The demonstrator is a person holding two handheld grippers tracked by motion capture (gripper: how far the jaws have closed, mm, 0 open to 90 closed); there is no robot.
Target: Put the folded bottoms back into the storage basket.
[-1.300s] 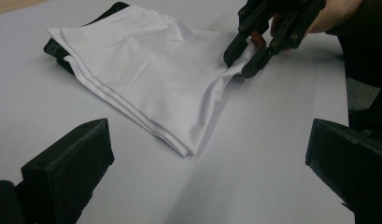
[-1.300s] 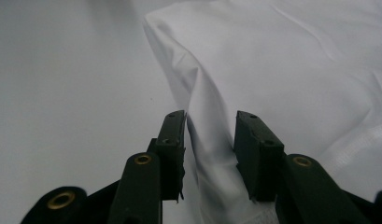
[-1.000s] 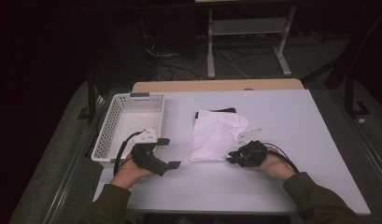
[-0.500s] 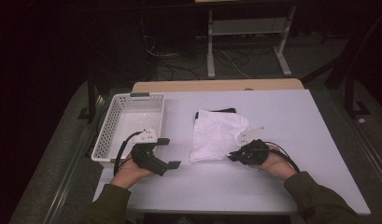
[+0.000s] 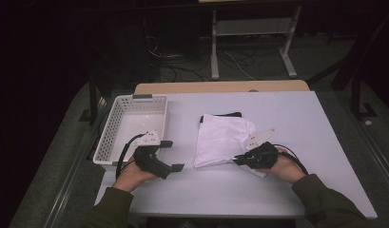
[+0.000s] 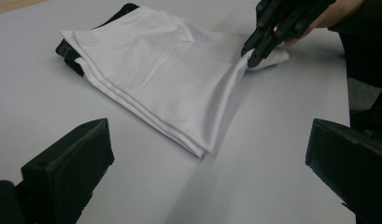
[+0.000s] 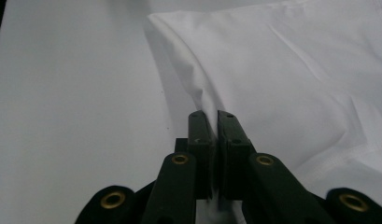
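Little had moved since the earlier frames: my right hand-held gripper [image 5: 239, 160] had crept only a touch along the near edge of the white cloth [image 5: 223, 138], and my left hand-held gripper [image 5: 172, 155] stayed where it was, beside the basket. From above, the folded white cloth lay in the middle of the bench [image 5: 301, 114], with a dark item [image 5: 228, 114] peeking out from under its far edge. My right hand-held gripper had its jaws pressed together on a fold of the cloth [image 7: 291, 74] at its near right corner; in the right gripper view the fabric rose in a small ridge straight into the closed jaws. In the left gripper view the same pinch showed [image 6: 250, 52], with the cloth's corner lifted slightly off the bench. My left hand-held gripper held nothing; its jaws stood wide apart, low over bare bench, pointed toward the cloth but well clear of it. A white basket [image 5: 117, 124] sat at the left of the bench, just beyond my left hand [image 5: 132, 173].
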